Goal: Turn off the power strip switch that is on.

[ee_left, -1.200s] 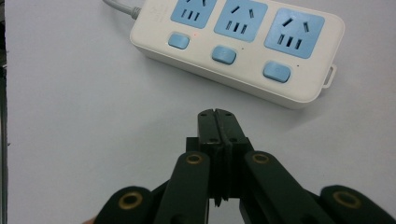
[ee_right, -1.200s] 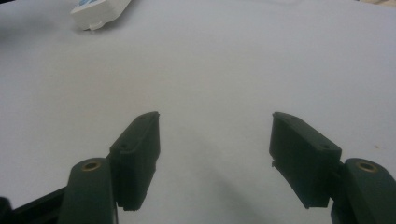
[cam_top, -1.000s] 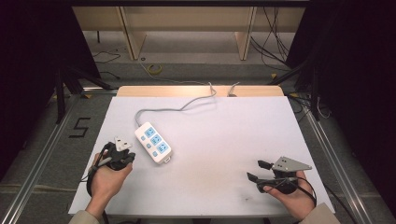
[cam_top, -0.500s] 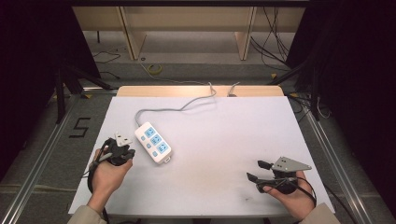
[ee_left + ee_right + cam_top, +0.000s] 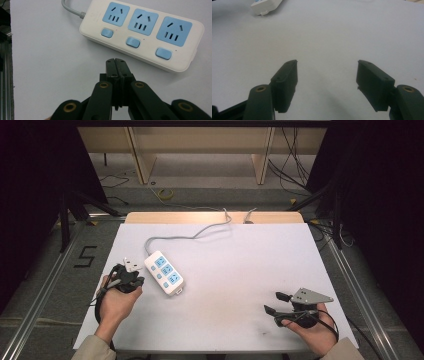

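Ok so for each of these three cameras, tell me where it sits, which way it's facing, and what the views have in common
High view: fixed above the person's side, looking forward and down on the white table; both forearms enter from the bottom, left gripper beside the power strip, right gripper apart.
Left gripper view: rides the left gripper, fingers together, facing the power strip from close.
Right gripper view: rides the right gripper, fingers spread, looking low across the table toward the strip's end.
Shared: the strip appears in all three.

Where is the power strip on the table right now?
In the high view the power strip lies on the left half of the white table, just right of the left gripper; its grey cable runs toward the far edge.
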The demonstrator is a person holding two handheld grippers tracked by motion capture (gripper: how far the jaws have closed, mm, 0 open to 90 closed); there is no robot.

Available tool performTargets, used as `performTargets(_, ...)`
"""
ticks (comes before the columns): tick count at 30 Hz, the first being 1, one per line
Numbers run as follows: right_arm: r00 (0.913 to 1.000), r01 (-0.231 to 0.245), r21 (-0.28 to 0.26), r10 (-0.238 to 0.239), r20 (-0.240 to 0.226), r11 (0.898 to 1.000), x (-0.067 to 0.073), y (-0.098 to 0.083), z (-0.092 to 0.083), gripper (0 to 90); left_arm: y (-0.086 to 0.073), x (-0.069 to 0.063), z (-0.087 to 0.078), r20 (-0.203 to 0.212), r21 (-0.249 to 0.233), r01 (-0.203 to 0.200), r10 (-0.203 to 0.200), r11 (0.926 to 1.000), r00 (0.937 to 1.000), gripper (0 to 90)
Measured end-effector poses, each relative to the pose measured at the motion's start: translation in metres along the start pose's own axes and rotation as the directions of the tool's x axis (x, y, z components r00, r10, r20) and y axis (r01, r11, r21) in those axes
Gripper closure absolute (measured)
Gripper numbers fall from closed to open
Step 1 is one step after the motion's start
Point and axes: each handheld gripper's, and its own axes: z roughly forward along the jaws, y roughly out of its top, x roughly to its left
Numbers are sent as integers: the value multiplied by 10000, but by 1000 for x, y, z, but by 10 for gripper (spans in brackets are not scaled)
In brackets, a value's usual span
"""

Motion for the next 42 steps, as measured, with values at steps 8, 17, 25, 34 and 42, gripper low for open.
performTargets(8, 10000, 9, -22, -9, 0, 10000, 0, 0, 0, 345, 4, 1, 4, -77, 13, -95, 95, 10000, 9999, 897)
performTargets(17, 10000, 7, -3, -7, 0, 10000, 0, 0, 0, 344, 10, 3, 7, -50, 17, -114, 114, 9999, 9999, 897)
performTargets(25, 10000, -13, 26, 13, -26, 10000, 0, 0, 1, 344, 15, 4, 10, -49, 11, -63, 63, 10000, 10000, 897)
performTargets(34, 10000, -18, 3, 18, -36, 10000, 0, 0, 1, 345, 20, 5, 13, -39, 22, -71, 72, 10000, 10000, 897)
performTargets(42, 10000, -30, -9, 30, -32, 10000, 0, 0, 0, 344, 23, 7, 15, -12, 38, 7, -7, 10000, 10000, 898)
